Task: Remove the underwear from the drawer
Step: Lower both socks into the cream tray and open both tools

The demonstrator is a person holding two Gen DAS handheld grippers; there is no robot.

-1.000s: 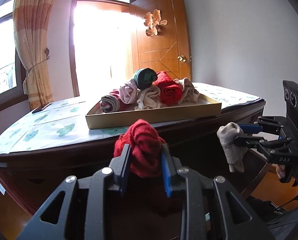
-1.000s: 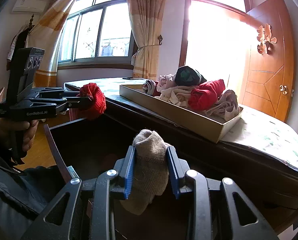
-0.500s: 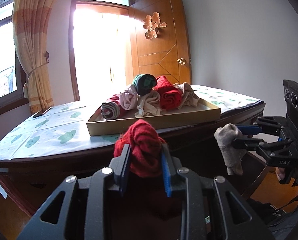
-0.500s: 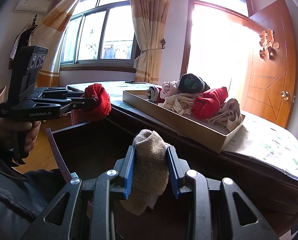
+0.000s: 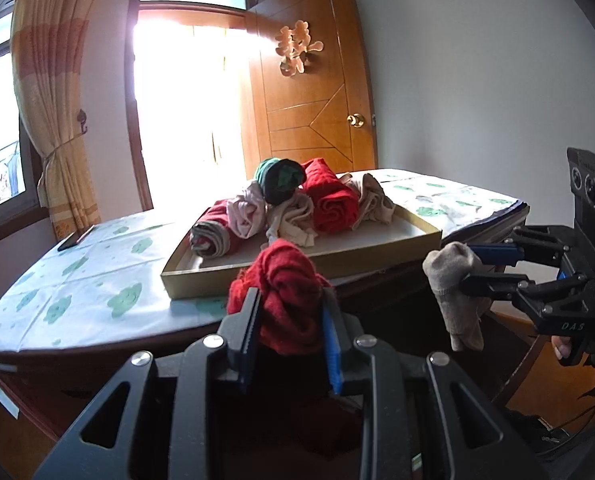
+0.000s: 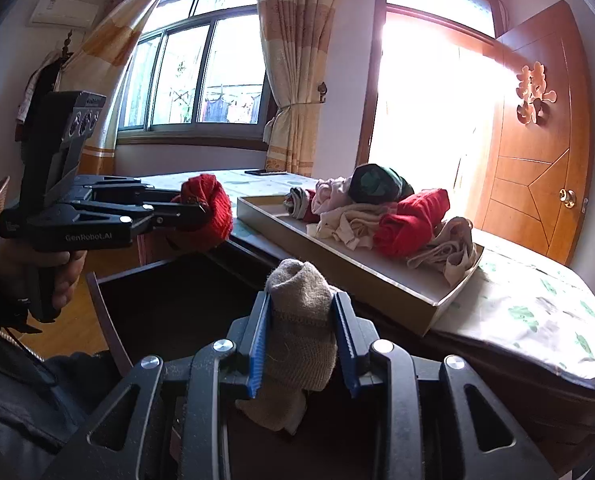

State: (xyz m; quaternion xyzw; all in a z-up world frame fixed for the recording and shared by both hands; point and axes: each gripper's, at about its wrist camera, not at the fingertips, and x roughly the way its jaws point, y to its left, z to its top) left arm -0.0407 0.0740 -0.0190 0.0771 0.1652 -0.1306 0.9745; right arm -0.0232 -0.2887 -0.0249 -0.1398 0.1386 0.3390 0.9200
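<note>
My left gripper is shut on a rolled red piece of underwear, held above the dark open drawer just short of the table's front edge. My right gripper is shut on a beige rolled piece that hangs down between its blue pads. In the left wrist view the right gripper with the beige piece is at the right. In the right wrist view the left gripper with the red piece is at the left. A shallow cardboard tray on the table holds several rolled garments.
The table wears a white cloth with green prints, and a phone lies near its far left edge. Behind are a wooden door, a bright doorway and curtains. A person's hand grips the left handle.
My left gripper has risen a little with the red piece, so more of the tabletop and tray inside shows. The right gripper has stayed about where it was.
</note>
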